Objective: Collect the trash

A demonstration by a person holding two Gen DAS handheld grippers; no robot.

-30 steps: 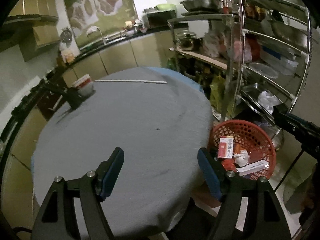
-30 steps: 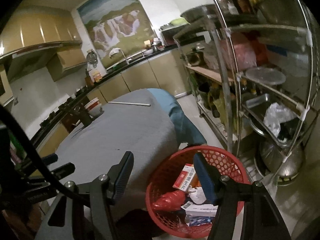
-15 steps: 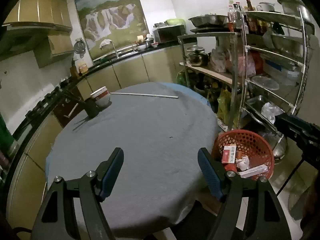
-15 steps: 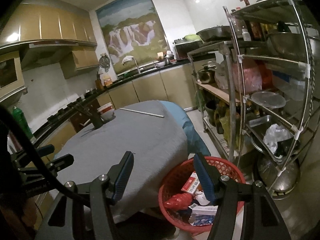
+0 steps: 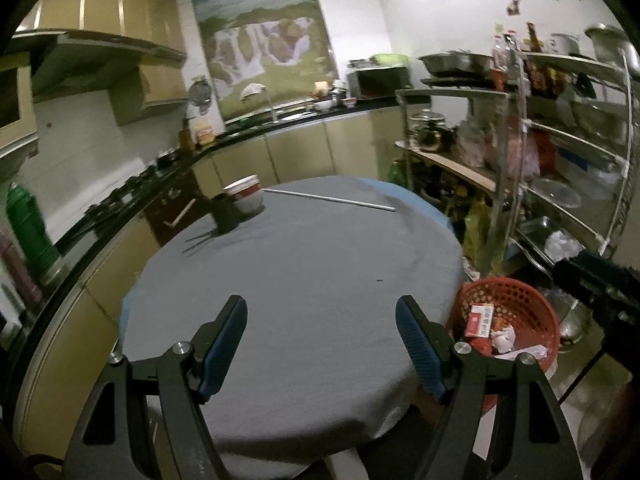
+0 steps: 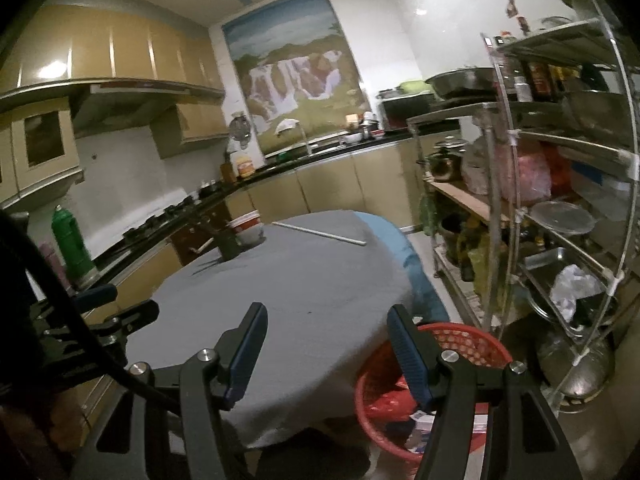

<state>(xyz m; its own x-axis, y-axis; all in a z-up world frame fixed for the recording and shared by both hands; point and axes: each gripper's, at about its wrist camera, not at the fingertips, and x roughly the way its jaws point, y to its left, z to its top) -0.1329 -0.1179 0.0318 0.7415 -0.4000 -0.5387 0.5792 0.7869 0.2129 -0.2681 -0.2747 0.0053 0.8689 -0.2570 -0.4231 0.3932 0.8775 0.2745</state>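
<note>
**Hovering over the table, both grippers empty beside a filled basket**

Standing open with nothing between its blue pads, the left gripper hung above the near edge of the round table, which was covered in a grey cloth. The red basket sat on the floor just off the table's right edge, to the right of and below that gripper. Trash lay inside it: a red-and-white carton, a crumpled white paper and a flat white box.

The right gripper also stood open and held nothing. Its right finger crossed in front of the red basket in the right wrist view, apart from it, with the basket lying below and to the right by the table's near-right edge. A metal shelf rack stood just beyond the basket.

Near the table's far-left edge sat a red-and-white bowl beside a dark stand. A thin white rod lay along the far edge.
</note>
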